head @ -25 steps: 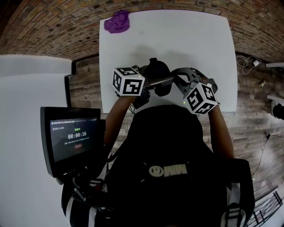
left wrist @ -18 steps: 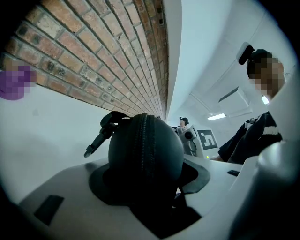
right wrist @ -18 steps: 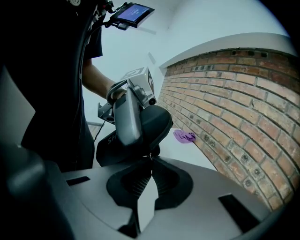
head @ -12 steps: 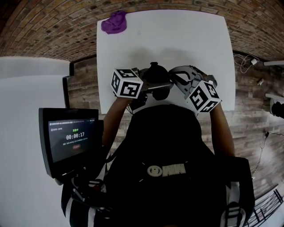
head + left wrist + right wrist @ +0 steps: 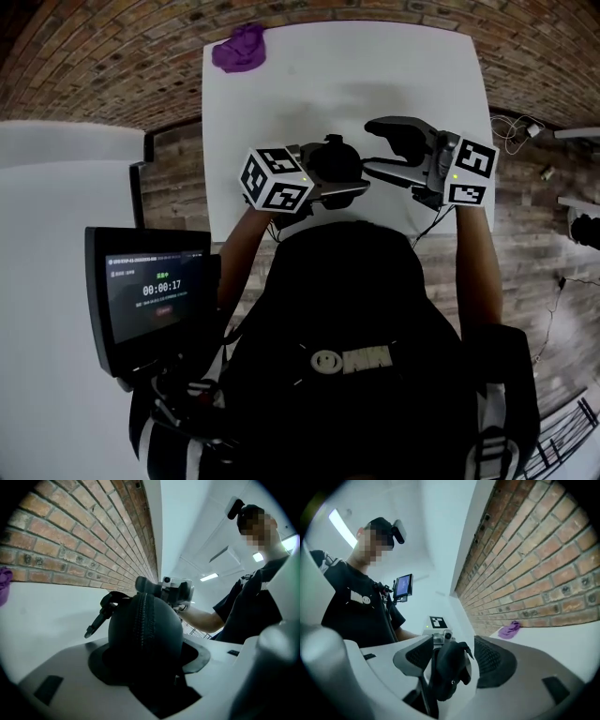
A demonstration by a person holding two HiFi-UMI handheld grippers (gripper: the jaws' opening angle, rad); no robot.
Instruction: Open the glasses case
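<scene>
My left gripper [image 5: 147,663] has its jaws closed round the near end of the case [image 5: 145,630], the dark pads pressing its rounded sides, so the black case stands up out of the grip with its zip [image 5: 140,616] running down the middle towards me and a pull tab [image 5: 97,619] hanging off to the left. My right gripper [image 5: 452,657] has just been opening: its jaws now stand wide, and in its own view the end of the case [image 5: 448,677] sits in the gap between them with space on both sides, neither ribbed pad [image 5: 493,660] touching it. From the head view the case [image 5: 333,161] is held above the near edge of the white table [image 5: 375,66], just in front of my chest, the left gripper [image 5: 349,192] coming in from the left and the right gripper [image 5: 369,150] facing it from the right, jaws spread one far and one near. Each gripper's marker cube sits behind its jaws. A purple cloth [image 5: 239,47] lies on the far left corner of the table, well apart from the case. To the near left a screen [image 5: 155,286] stands lit. A brick wall [image 5: 70,541] runs behind the table.
</scene>
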